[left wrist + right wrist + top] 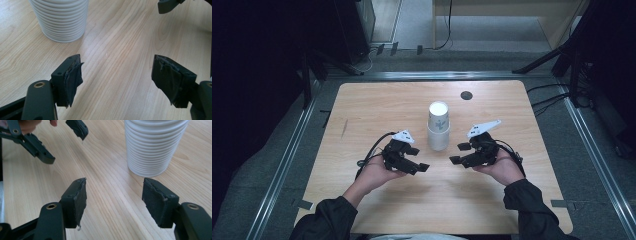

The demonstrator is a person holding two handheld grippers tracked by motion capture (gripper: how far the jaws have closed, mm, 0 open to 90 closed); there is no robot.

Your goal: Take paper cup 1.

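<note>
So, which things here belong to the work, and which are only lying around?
Belong to the work:
- stack of paper cups
- left gripper, open
- right gripper, open

Only lying around:
- round dark disc set in the table

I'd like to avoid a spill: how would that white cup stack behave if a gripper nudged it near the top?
The cup stack stands tall on a narrow base, so a high push would probably tip it. The many nested rims suggest thin disposable cups, likely light and easily dented. The ribs may help the open right gripper grip.
</note>
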